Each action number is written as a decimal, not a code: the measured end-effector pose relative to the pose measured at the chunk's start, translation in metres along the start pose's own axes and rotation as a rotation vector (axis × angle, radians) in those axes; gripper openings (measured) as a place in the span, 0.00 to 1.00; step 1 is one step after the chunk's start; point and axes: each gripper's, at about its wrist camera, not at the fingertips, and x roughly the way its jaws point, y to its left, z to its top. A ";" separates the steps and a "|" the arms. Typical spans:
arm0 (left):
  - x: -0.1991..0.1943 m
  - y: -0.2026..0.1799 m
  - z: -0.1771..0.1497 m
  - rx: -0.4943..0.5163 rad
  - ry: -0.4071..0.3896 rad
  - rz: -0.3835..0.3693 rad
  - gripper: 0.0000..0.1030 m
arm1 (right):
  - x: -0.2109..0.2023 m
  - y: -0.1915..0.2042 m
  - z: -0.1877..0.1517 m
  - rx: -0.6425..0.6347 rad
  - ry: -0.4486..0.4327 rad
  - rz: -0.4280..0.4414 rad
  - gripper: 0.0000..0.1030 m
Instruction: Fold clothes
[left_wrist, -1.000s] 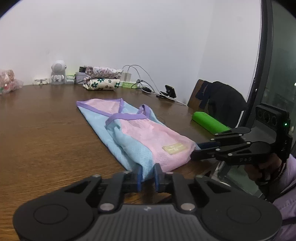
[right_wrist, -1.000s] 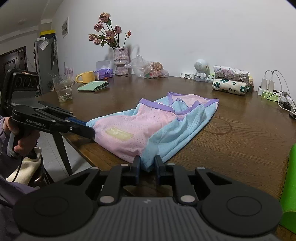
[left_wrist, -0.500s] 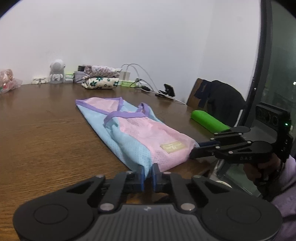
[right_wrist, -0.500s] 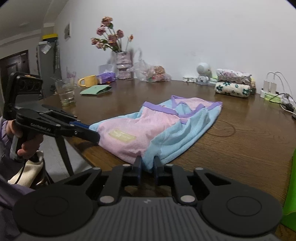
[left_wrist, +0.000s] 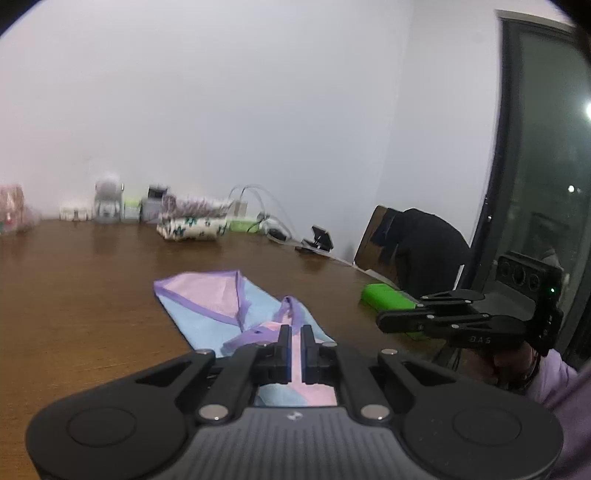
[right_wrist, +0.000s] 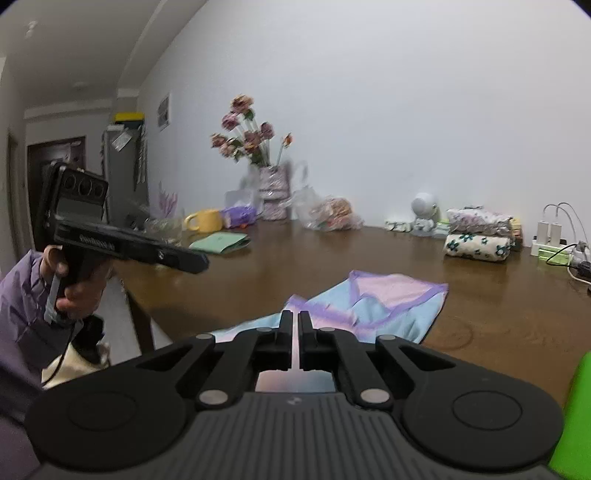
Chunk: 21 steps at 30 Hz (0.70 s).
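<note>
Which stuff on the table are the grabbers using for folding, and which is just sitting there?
For the job: pink and blue top, left gripper, right gripper, both pinching it.
Lying about: yellow mug, flower vase, folded floral clothes, green roll.

right claw clamped on pink-blue garment | garment end on table
</note>
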 end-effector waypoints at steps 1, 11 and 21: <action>0.006 0.005 0.000 -0.031 0.029 0.001 0.08 | 0.005 -0.004 0.002 0.007 0.014 -0.015 0.02; -0.006 -0.034 -0.070 0.192 0.057 -0.009 0.60 | -0.003 0.006 -0.023 -0.119 0.168 0.044 0.48; 0.021 -0.029 -0.075 0.208 0.128 0.057 0.04 | 0.008 0.016 -0.040 -0.160 0.199 0.023 0.05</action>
